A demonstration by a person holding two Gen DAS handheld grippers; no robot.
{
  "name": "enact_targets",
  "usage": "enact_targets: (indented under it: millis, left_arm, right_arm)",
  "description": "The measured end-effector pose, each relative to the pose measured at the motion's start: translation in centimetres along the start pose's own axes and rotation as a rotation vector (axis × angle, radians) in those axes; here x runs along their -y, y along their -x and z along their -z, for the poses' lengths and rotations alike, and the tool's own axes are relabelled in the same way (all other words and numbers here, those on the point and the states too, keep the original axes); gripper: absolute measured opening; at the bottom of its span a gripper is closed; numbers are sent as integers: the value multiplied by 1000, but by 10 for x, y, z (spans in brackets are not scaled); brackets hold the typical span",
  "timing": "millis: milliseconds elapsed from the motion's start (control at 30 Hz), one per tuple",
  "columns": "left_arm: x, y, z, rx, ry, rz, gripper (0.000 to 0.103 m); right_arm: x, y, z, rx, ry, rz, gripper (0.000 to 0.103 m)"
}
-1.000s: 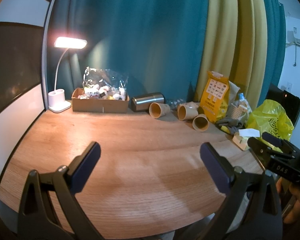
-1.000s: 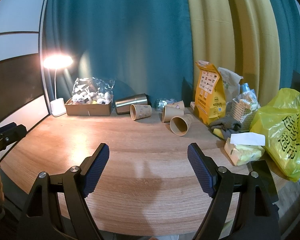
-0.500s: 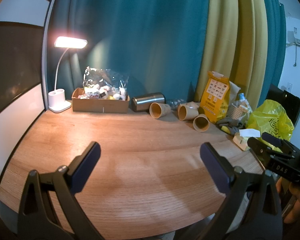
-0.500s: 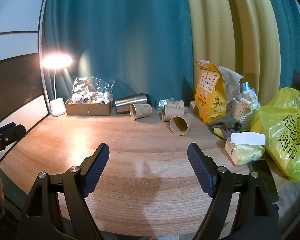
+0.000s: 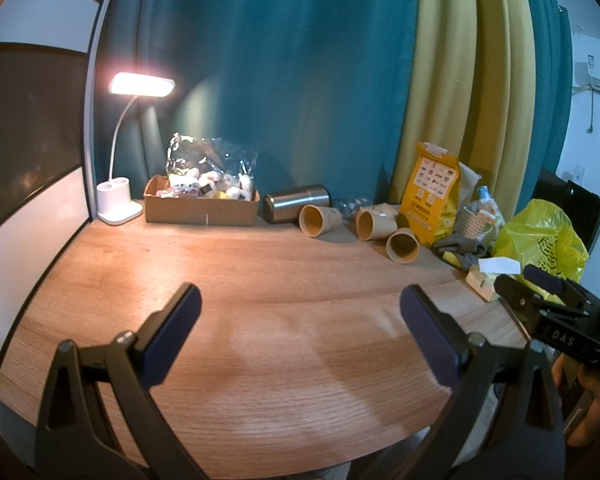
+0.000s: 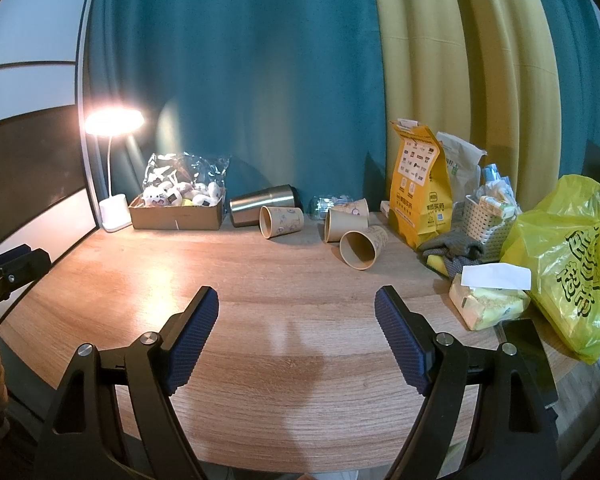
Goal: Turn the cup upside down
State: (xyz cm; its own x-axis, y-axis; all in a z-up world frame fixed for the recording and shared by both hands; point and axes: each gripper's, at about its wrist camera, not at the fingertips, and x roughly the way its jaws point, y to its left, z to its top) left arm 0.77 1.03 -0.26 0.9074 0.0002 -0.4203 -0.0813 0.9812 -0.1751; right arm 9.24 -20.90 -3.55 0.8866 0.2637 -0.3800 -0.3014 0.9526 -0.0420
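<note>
Three tan paper cups lie on their sides at the back of the wooden table: a left cup [image 6: 281, 221] [image 5: 319, 220], a middle cup [image 6: 346, 224] [image 5: 374, 225] and a nearer right cup [image 6: 362, 247] [image 5: 403, 245], mouths towards me. A steel tumbler [image 6: 265, 204] [image 5: 297, 202] lies on its side behind them. My left gripper [image 5: 300, 308] is open and empty over the near table. My right gripper [image 6: 297, 308] is open and empty, well short of the cups.
A lit desk lamp [image 5: 118, 184] and a cardboard box of small toys [image 5: 202, 204] stand at the back left. A yellow pouch [image 6: 418, 196], a white basket [image 6: 488, 226], a tissue pack [image 6: 488, 300] and a yellow plastic bag [image 6: 568, 264] crowd the right side.
</note>
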Motion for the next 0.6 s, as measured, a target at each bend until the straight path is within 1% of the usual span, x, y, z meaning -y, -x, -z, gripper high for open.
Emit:
enact_targets:
  millis: [467,600]
  left_arm:
    - [-2,0,-1,-2,-1,1,101]
    - [-5,-6,-3,-17,-4,-2,101]
  right_arm:
    - [5,1,1,-3,0,-1,83]
    - [2,-5,-2,-6,-4,0,83]
